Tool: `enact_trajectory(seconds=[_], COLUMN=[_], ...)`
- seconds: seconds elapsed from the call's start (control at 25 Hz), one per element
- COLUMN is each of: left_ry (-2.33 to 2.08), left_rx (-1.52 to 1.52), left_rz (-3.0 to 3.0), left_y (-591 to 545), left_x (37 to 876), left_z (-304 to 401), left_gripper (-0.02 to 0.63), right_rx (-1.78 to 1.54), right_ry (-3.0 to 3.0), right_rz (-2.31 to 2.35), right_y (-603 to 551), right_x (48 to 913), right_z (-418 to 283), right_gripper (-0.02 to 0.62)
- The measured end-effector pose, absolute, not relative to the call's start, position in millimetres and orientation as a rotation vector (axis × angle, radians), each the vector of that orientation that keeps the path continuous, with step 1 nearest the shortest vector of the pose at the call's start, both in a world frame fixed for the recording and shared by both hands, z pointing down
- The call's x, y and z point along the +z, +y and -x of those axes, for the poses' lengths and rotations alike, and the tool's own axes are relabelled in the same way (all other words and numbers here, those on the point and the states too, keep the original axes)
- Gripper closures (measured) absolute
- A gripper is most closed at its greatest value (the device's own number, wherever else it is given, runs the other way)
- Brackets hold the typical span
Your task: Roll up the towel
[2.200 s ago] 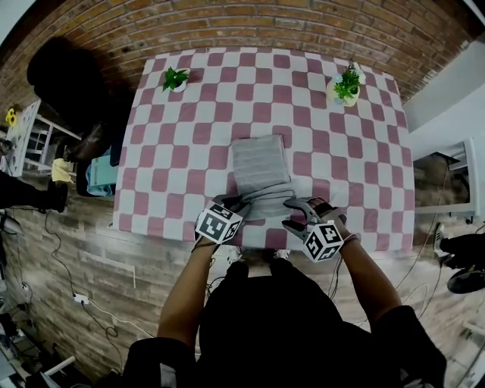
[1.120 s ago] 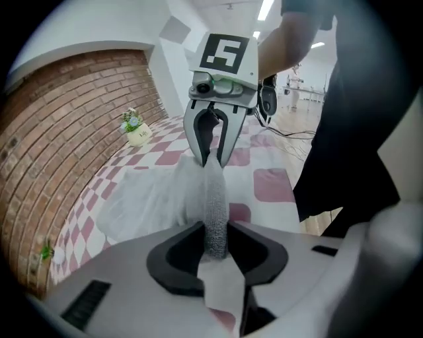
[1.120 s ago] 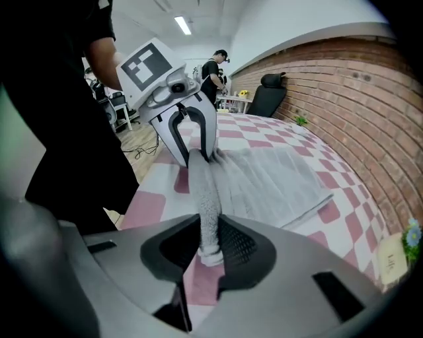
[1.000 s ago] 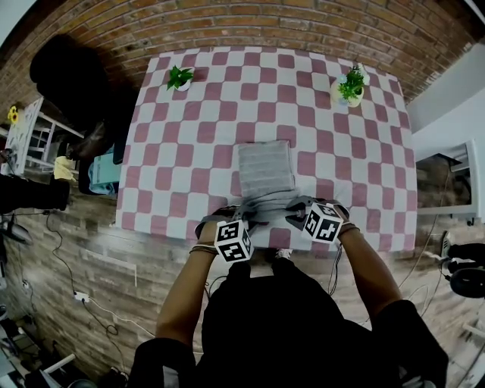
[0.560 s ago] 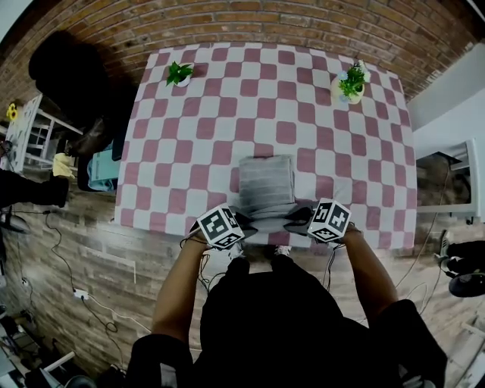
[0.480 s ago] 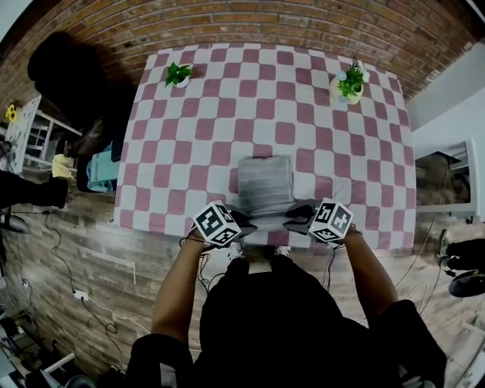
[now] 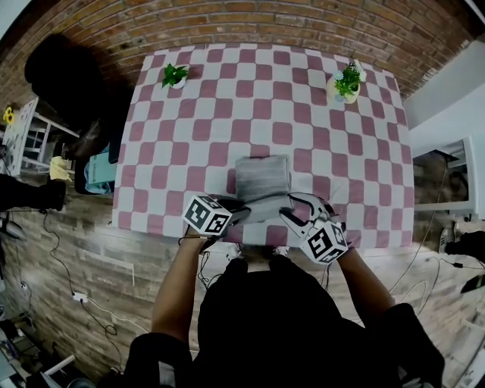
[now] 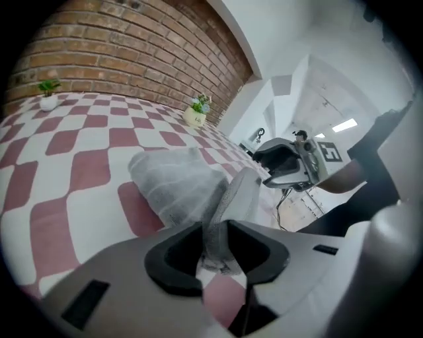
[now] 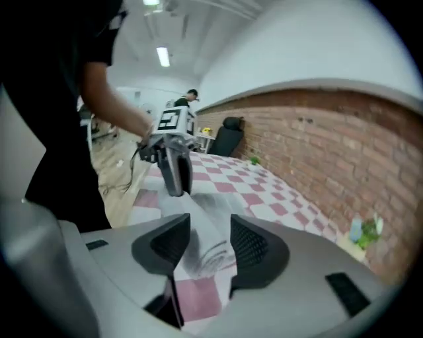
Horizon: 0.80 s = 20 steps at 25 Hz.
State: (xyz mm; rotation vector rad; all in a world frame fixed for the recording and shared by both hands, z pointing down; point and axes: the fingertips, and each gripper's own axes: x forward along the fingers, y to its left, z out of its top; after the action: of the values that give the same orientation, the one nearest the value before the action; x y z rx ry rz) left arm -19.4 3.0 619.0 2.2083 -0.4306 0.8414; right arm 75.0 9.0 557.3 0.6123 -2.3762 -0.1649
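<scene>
Pinches a raised fold of the grey towel (image 7: pixel 261 178) in the left hand-held gripper (image 8: pixel 213 232), pads pressed on the cloth. Holds the right hand-held gripper (image 9: pixel 210 228) alongside, jaws just opening and spread, towel's edge loose between them. Beyond, towel part-rolled near the front edge of the checked counter (image 7: pixel 318 98); farther back, two potted plants (image 7: pixel 175 75) (image 7: pixel 347 82), brick wall (image 7: pixel 250 23).
</scene>
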Motion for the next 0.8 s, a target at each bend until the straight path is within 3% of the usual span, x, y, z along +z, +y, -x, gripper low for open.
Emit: enact_trajectory(seconds=[0.16, 0.24, 0.56, 0.64, 0.8], left_ry=[-0.426, -0.407, -0.569, -0.598, -0.425], left_rx=[0.935, 0.984, 1.041, 0.973, 0.966], left_rz=[-2.256, -2.276, -2.526, -2.643, -2.78], left_y=[-5.2, -6.4, -31.1, -30.7, -0.1], left_x=[618.3, 618.9, 599.0, 581.3, 569.5], left_z=[15.9, 13.4, 10.8, 11.7, 10.7], left_gripper=[0.48, 0.478, 0.458, 0.424, 0.266], right_rx=[-0.534, -0.612, -0.604, -0.571, -0.444], right_ry=[-2.212, -2.1, -2.01, -2.022, -2.072], right_rz=[-0.283, -0.218, -0.165, -0.158, -0.15], right_y=[46.5, 43.9, 18.1, 14.1, 8.7], right_x=[576.9, 607.3, 641.4, 644.3, 644.5], right_z=[-59.0, -66.0, -77.7, -77.0, -76.9], right_gripper=[0.402, 0.345, 0.342, 0.342, 0.359])
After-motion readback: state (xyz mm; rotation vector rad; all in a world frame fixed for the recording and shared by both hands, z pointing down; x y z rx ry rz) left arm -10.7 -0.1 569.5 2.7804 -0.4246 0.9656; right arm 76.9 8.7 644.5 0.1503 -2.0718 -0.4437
